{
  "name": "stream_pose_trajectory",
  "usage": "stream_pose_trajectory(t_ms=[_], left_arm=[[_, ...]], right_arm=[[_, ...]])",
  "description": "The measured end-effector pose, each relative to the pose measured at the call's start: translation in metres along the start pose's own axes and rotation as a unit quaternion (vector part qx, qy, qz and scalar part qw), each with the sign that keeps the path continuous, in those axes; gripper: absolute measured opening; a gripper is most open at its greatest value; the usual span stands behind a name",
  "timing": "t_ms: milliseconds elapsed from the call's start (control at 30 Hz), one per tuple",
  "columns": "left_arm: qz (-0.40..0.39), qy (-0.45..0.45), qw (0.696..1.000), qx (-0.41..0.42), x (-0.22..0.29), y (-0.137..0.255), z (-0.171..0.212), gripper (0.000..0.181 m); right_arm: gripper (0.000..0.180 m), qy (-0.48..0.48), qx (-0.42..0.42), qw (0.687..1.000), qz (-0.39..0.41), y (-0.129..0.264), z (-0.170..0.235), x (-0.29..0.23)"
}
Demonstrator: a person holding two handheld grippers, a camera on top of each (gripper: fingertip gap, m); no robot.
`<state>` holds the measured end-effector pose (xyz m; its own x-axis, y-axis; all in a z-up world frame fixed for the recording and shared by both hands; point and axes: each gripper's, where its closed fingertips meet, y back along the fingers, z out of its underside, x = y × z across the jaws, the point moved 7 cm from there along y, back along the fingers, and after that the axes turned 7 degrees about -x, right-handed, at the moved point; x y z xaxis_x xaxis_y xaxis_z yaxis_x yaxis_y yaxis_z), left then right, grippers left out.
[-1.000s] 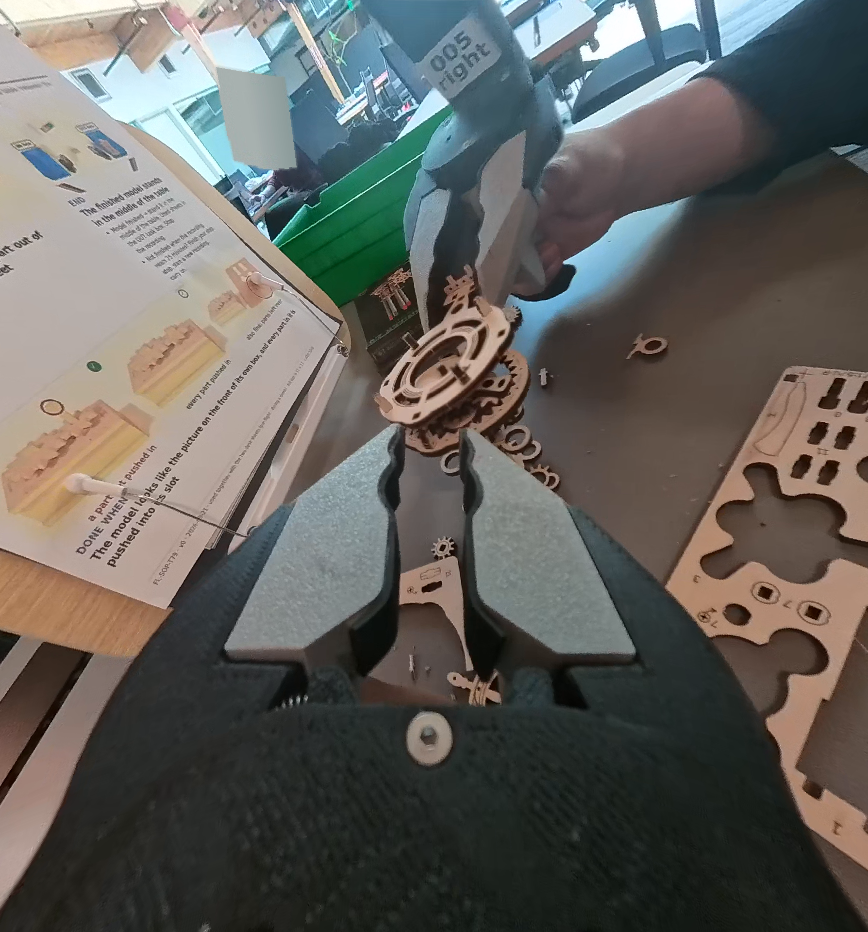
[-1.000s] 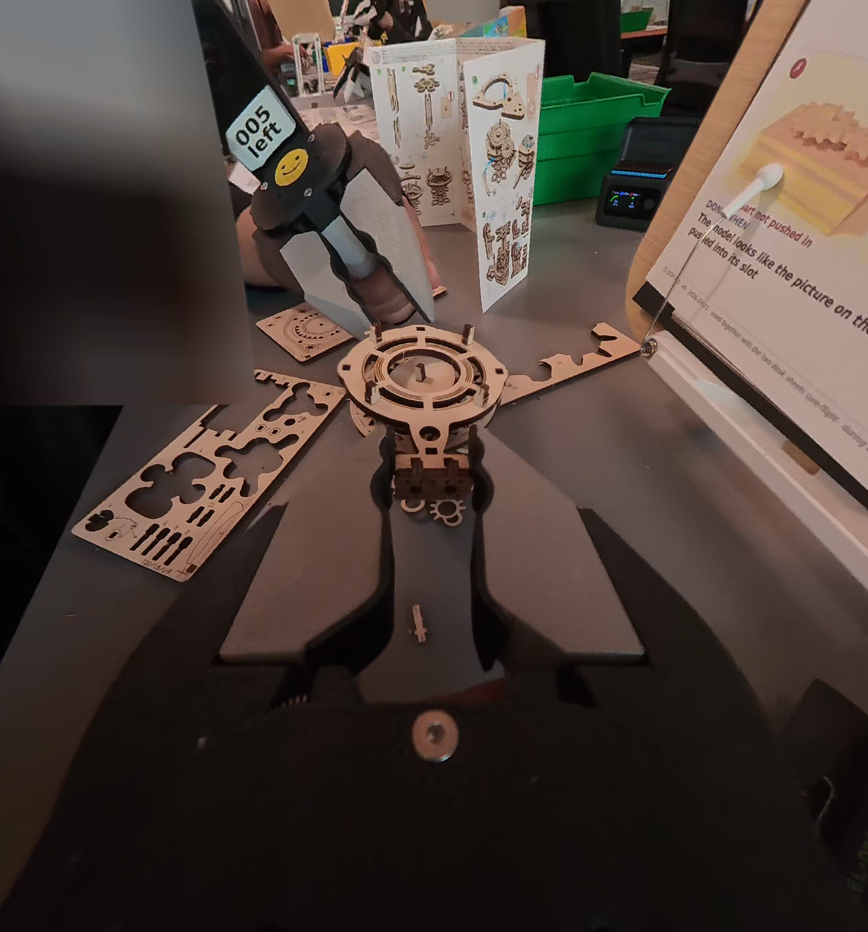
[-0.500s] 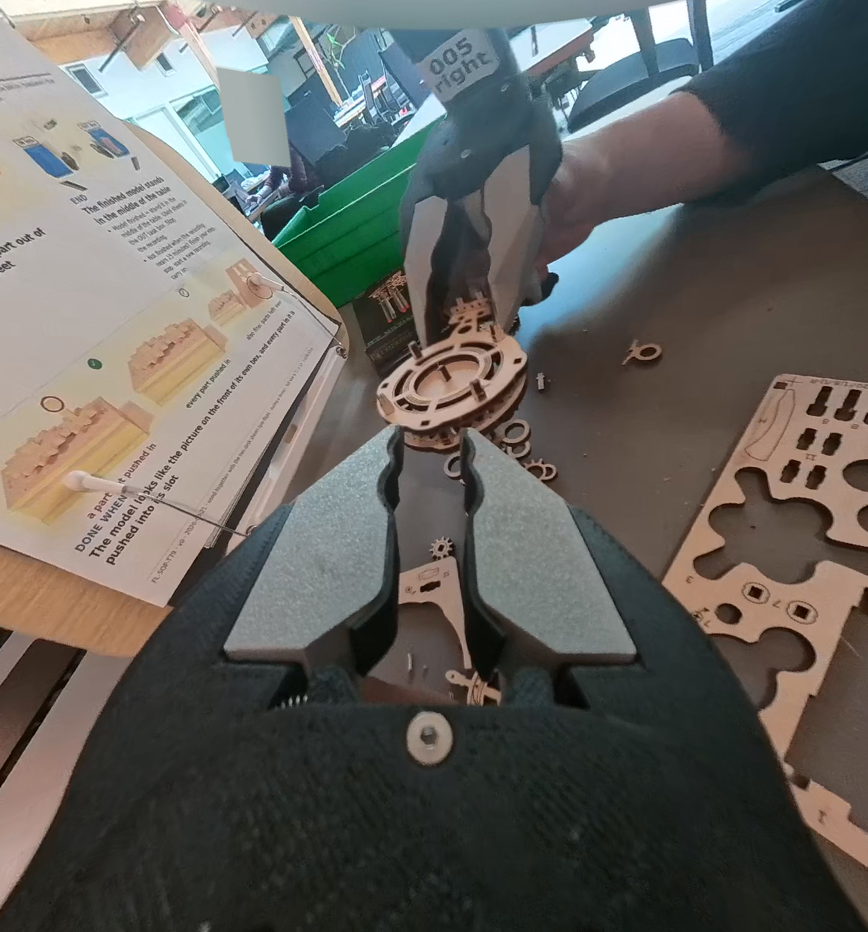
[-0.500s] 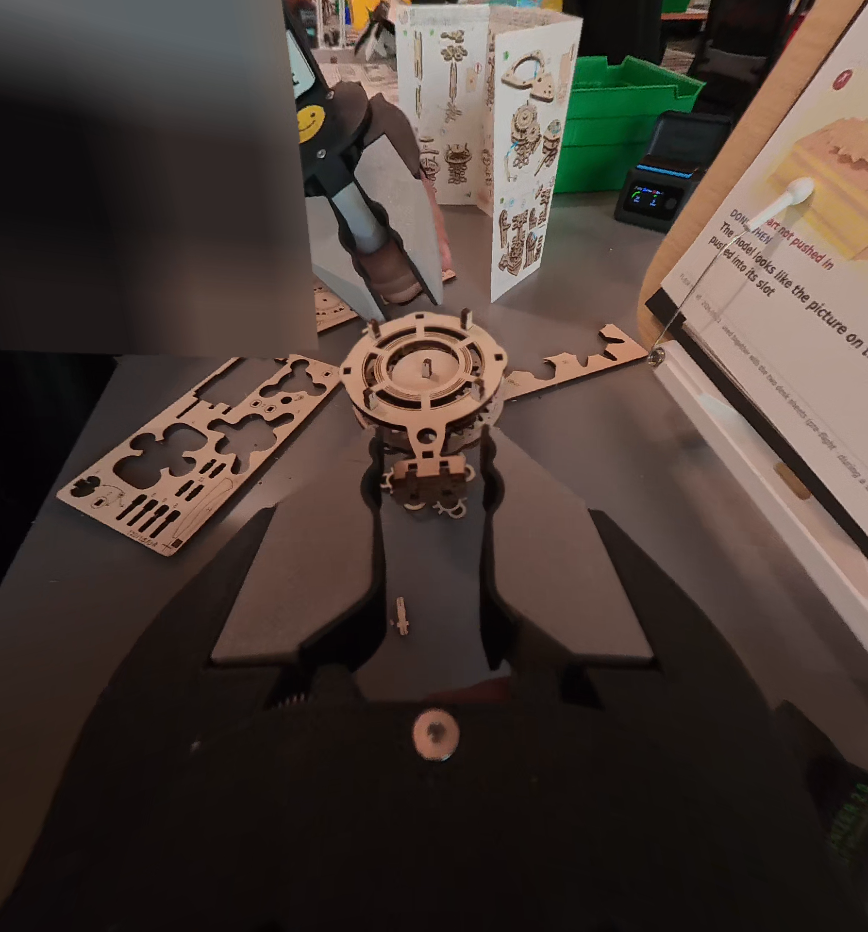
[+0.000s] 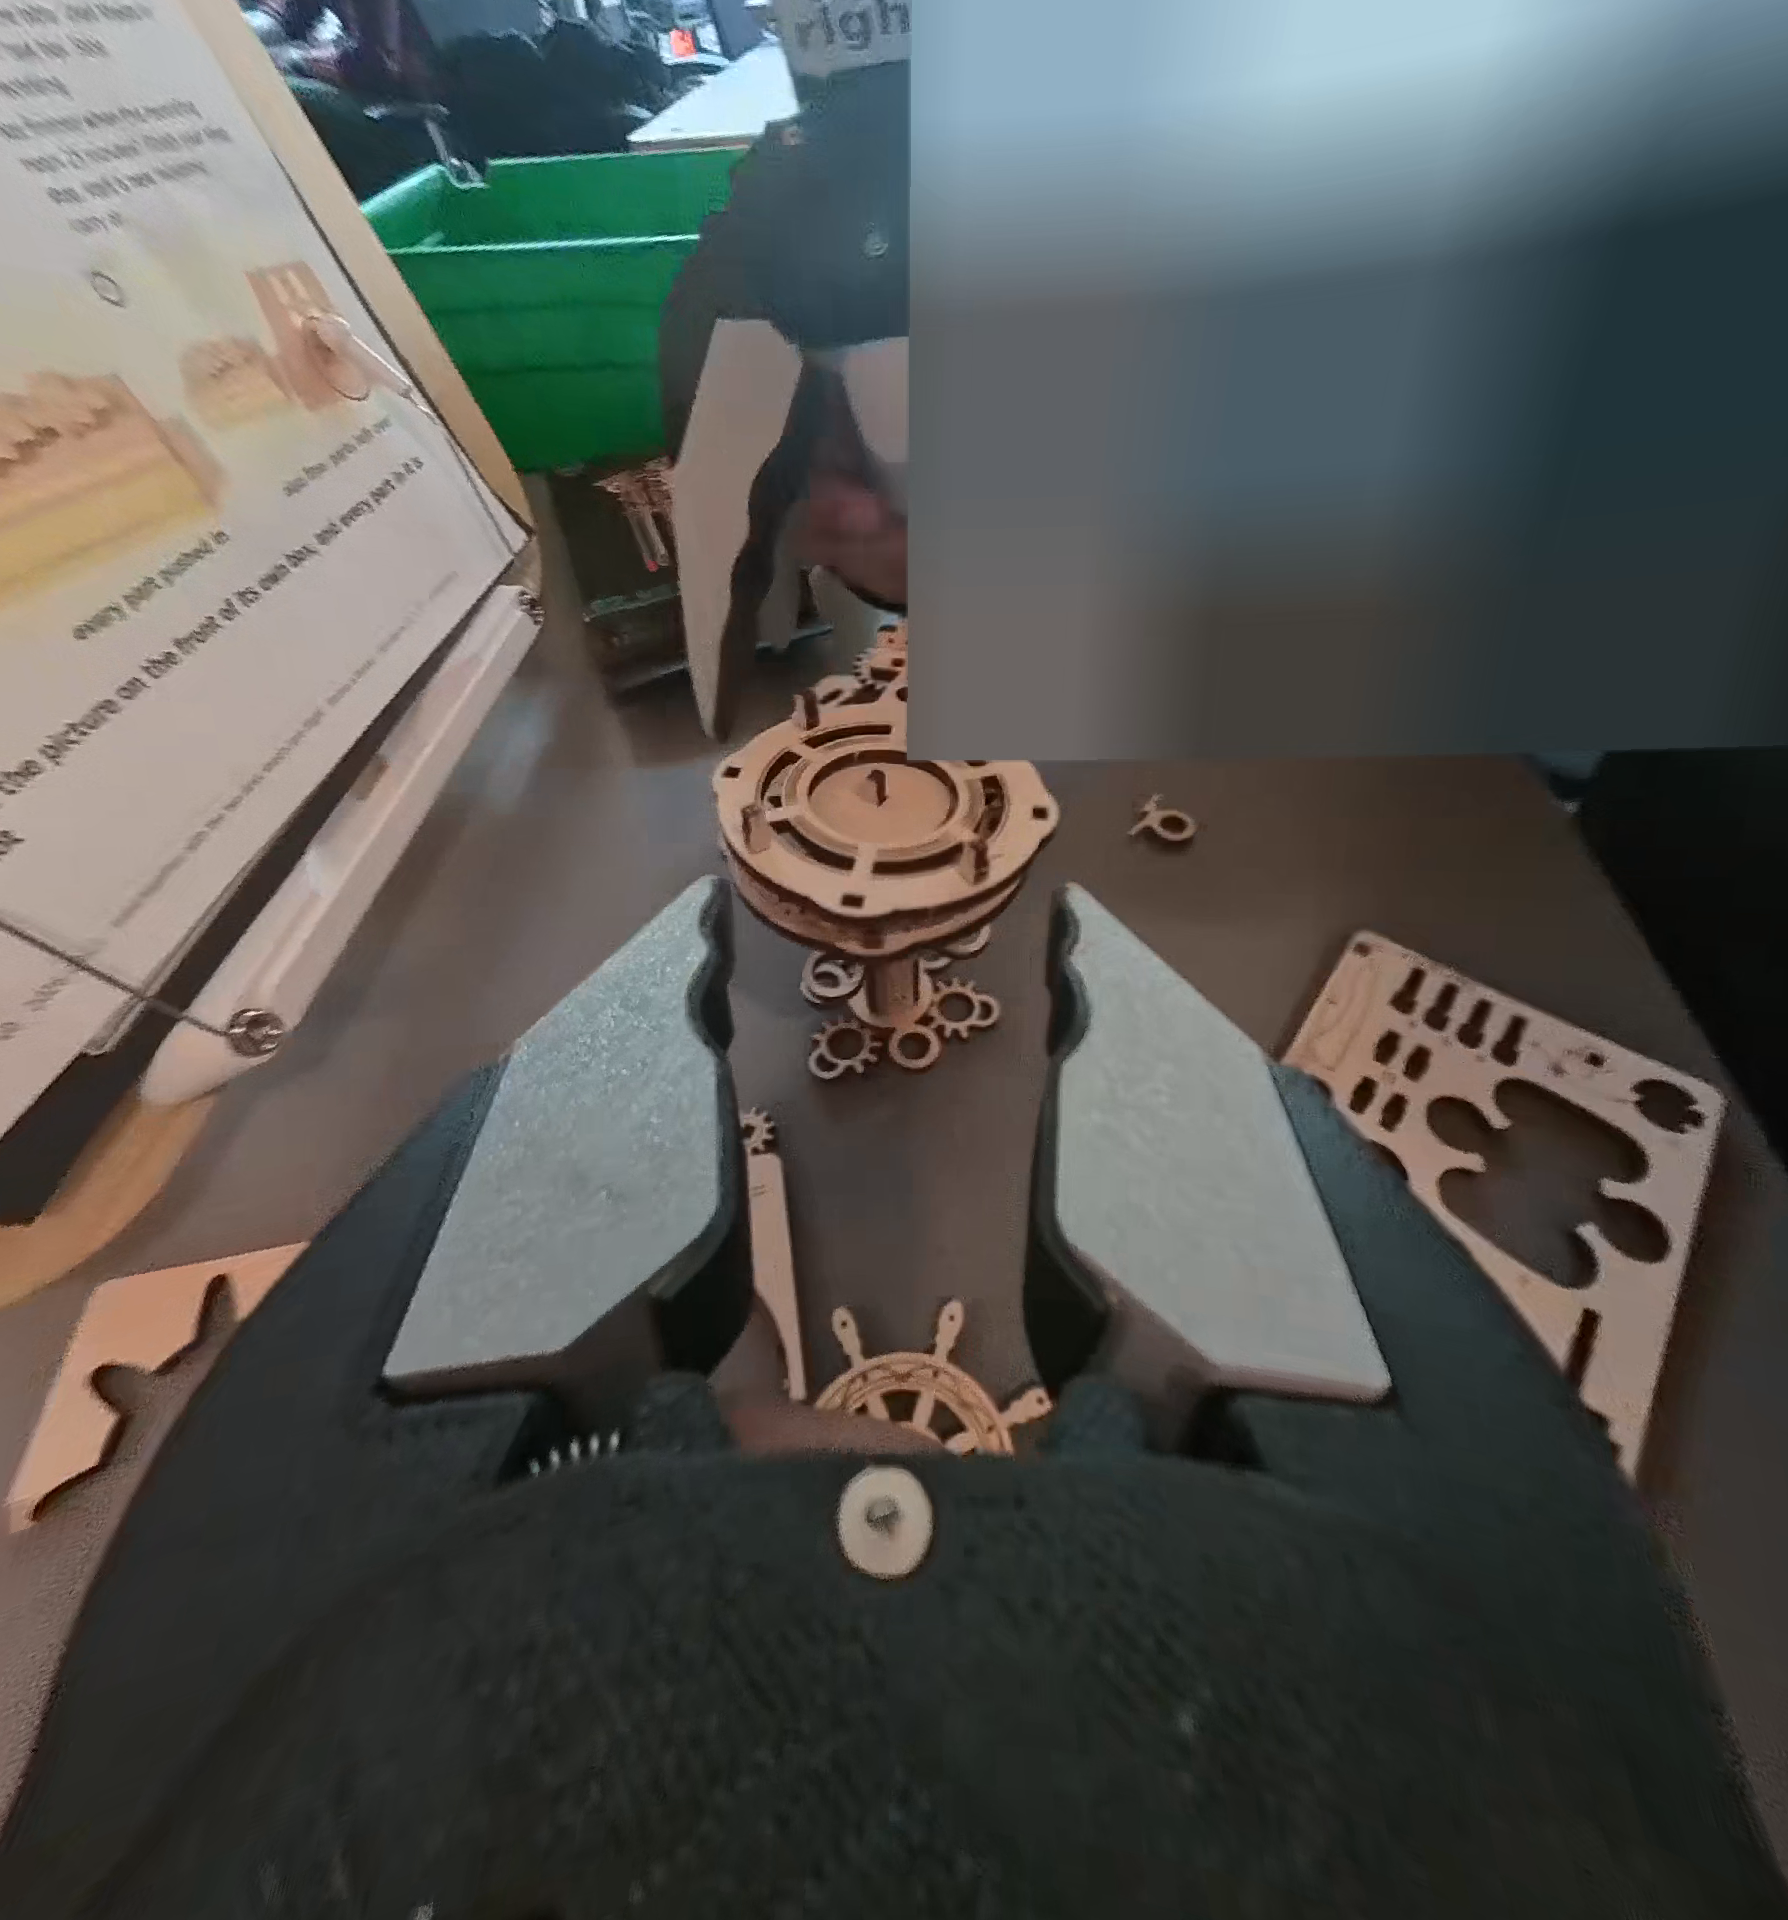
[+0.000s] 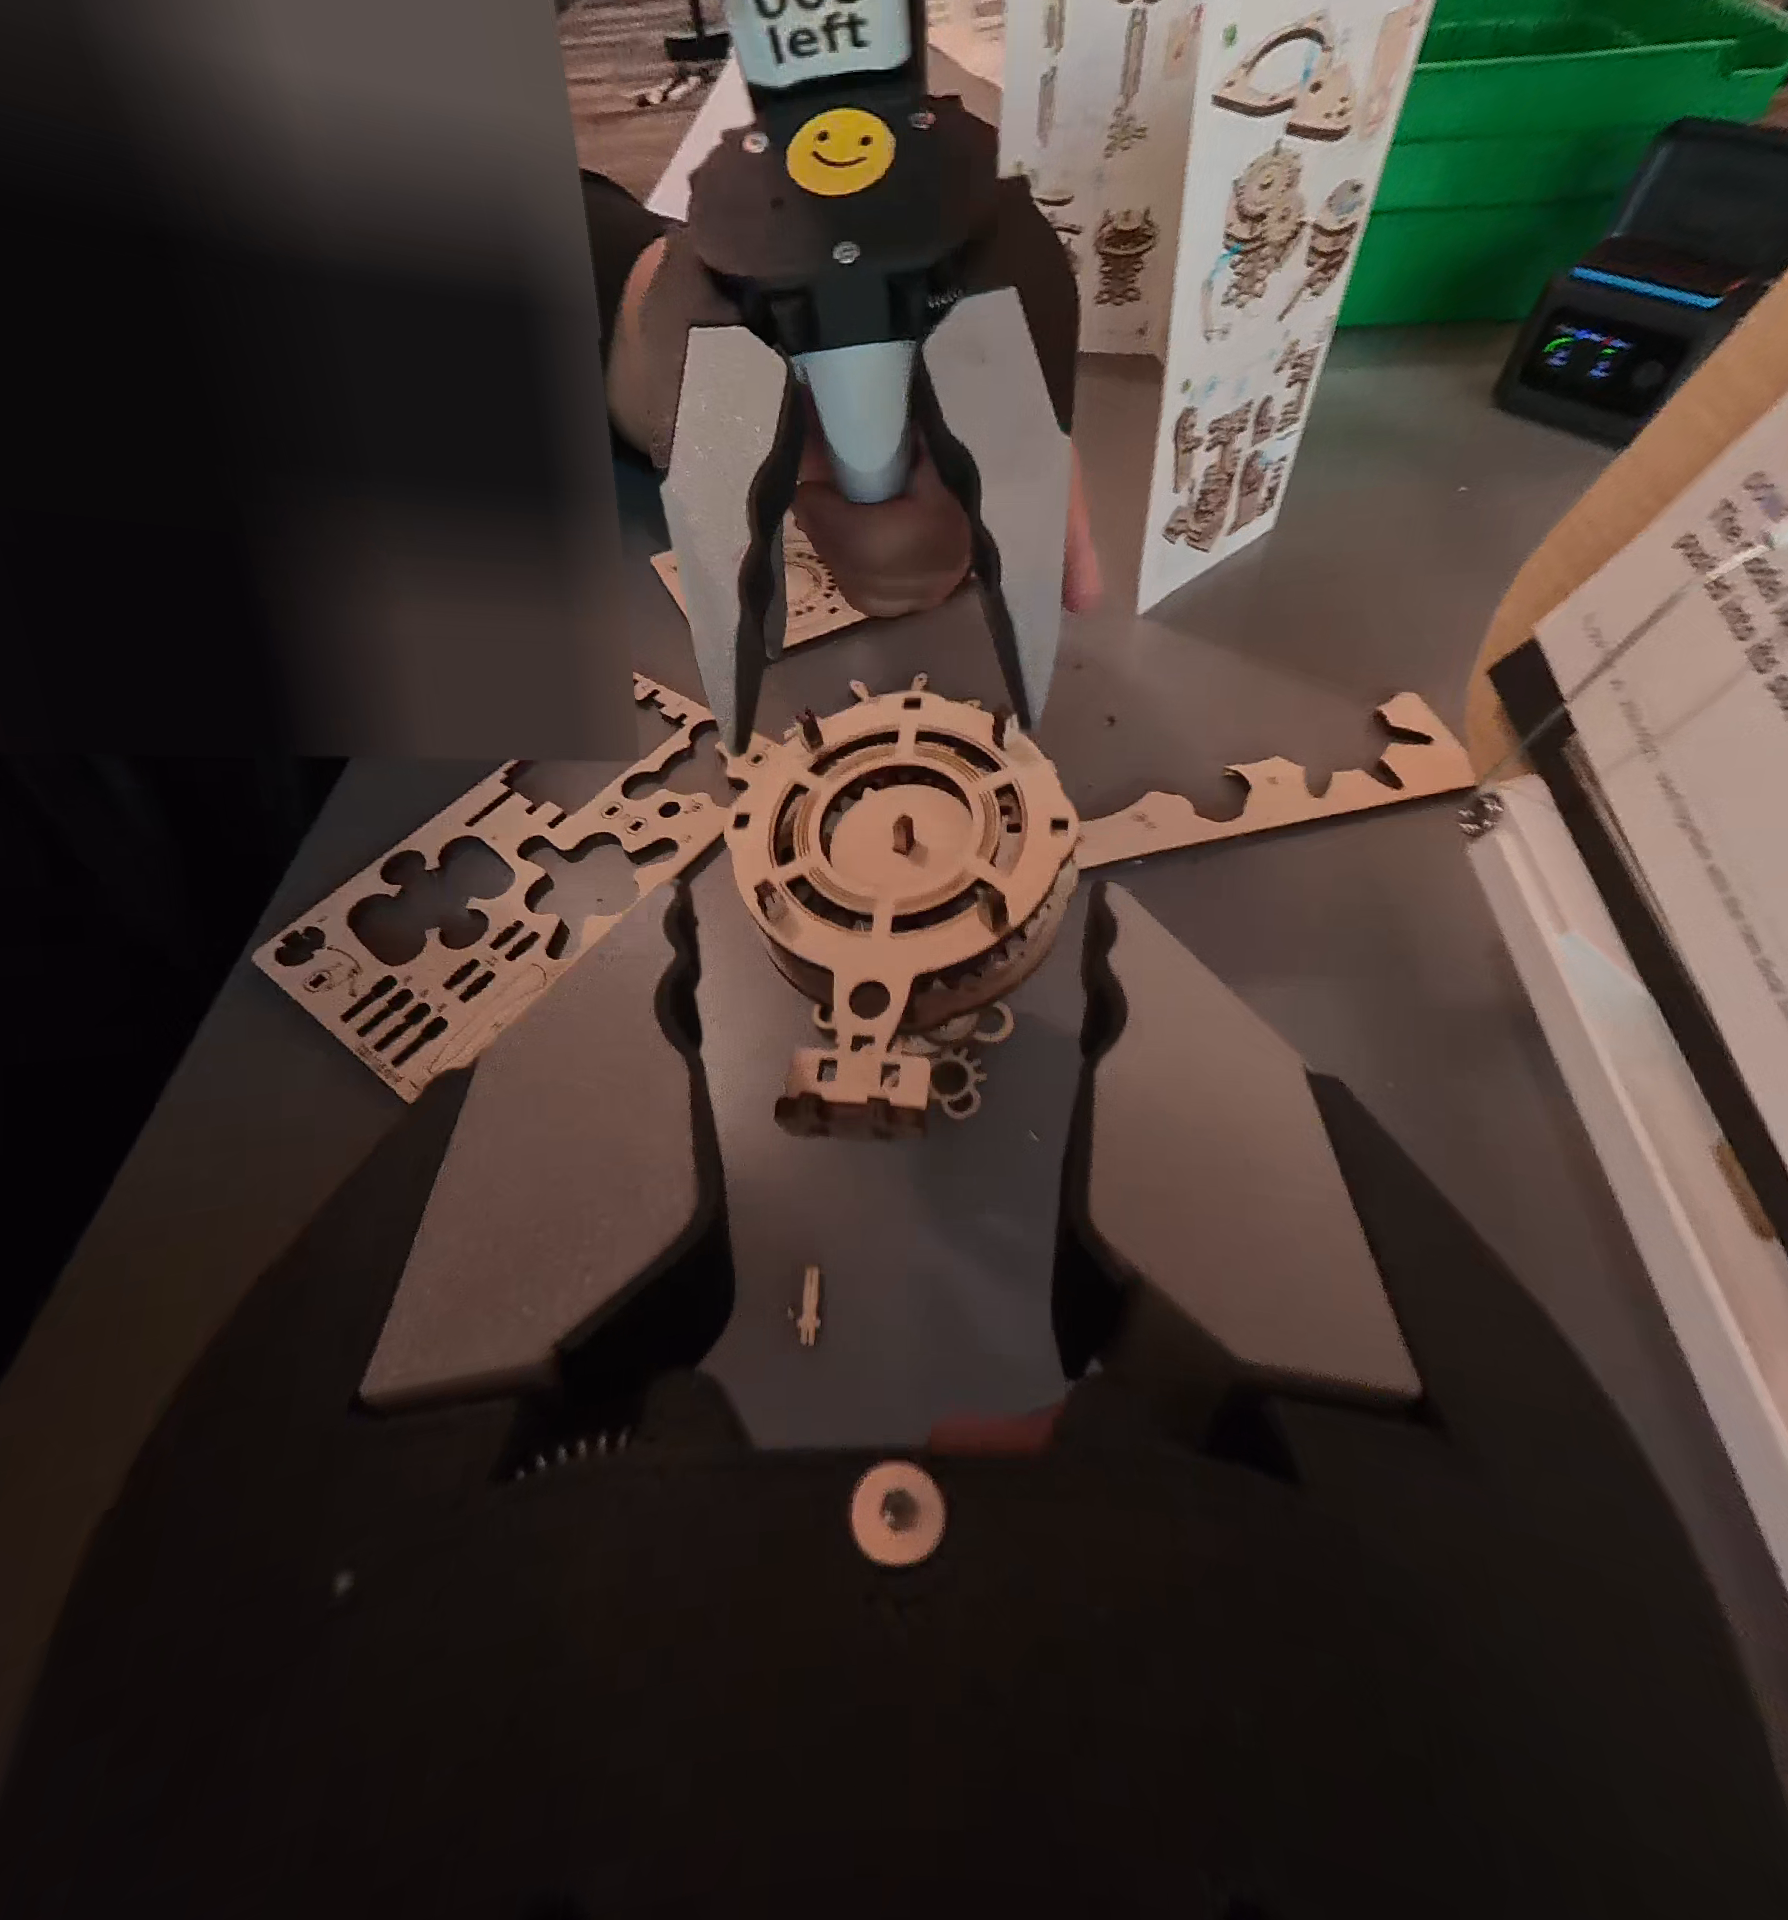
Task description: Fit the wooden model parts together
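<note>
A big blur patch covers most of the right gripper (image 5: 765, 582) in the left wrist view, and the far edge of the round wooden model (image 5: 882, 844). The punched wooden sheet (image 5: 1524, 1153) runs behind the near finger.

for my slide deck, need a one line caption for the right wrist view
Open right gripper and open left gripper flank the round layered wooden model standing on the grey table.
</note>
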<state>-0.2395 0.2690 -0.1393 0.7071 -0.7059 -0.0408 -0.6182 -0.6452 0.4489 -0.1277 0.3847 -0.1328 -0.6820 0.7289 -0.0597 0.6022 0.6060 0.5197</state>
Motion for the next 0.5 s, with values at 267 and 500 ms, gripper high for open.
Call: stream_pose_trajectory(t_ms=[267,500], left_arm=[[0.021,0.003,1.000,-0.005,-0.002,-0.006,-0.003,0.054],[0.011,-0.022,0.999,-0.028,0.000,-0.013,0.002,0.051]], right_arm=[[0.066,0.044,-0.035,0.998,-0.002,-0.009,-0.008,0.001],[0.066,0.069,-0.045,0.997,0.002,-0.012,-0.009,-0.001]])
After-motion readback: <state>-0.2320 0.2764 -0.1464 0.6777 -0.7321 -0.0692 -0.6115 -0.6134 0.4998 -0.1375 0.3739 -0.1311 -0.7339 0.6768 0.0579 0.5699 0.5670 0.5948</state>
